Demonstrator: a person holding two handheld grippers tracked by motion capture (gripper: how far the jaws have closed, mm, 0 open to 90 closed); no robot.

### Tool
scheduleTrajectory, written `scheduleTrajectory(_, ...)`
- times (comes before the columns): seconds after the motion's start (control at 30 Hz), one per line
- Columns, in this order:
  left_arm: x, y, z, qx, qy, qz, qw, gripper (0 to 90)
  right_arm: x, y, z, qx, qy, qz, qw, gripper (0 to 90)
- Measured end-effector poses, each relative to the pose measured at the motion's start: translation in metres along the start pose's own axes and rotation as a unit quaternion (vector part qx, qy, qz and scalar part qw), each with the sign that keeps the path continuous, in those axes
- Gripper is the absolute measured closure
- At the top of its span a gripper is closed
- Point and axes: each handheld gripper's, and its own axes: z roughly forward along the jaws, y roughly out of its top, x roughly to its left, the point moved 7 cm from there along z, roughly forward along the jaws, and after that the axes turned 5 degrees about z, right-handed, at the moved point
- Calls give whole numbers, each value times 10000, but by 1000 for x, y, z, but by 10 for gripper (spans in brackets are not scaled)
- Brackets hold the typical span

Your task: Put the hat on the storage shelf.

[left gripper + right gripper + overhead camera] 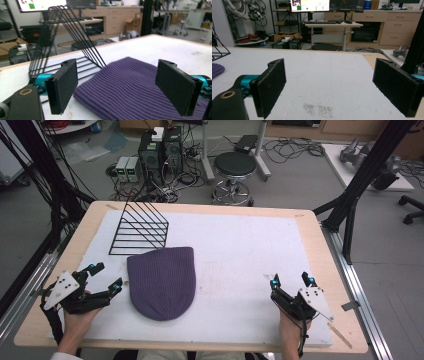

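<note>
A purple knitted beanie (162, 281) lies flat on the white mat (240, 245), left of centre. Just behind it stands a black wire rack (140, 226). My left gripper (106, 277) is open beside the beanie's left edge, its jaws wide apart and empty. In the left gripper view the beanie (130, 87) lies between and beyond the jaws of that gripper (120, 87), with the rack (65, 37) behind. My right gripper (291, 281) is open over bare mat at the front right, far from the beanie. In the right gripper view this gripper (332, 85) is empty, and the beanie's edge (217, 70) shows at far left.
The wooden table edge (320, 240) frames the mat. Black frame posts (360, 180) stand at the right and left. A stool (234, 170), computers and cables sit on the floor behind the table. A faint stain (318, 108) marks the mat ahead of the right gripper.
</note>
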Motion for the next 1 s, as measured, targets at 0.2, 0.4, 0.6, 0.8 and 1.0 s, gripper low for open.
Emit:
scheduleTrajectory(0.2,-10,-4,6,258,-304,167,9991,185,1,-1,0,32,32,12,10000,107)
scheduleTrajectory(0.4,-19,-3,11,343,-583,212,9975,184,1,-1,1,34,38,-1,10000,107)
scheduleTrajectory(0.6,-28,-5,16,467,-959,338,9937,184,1,-1,1,36,59,-52,10000,107)
scheduleTrajectory(0.8,-39,-8,22,638,-1386,431,9874,180,5,-2,2,87,70,-217,9997,107)
scheduleTrajectory(1.0,-56,-15,29,968,-1793,803,9757,171,6,-2,2,107,89,-219,9997,107)
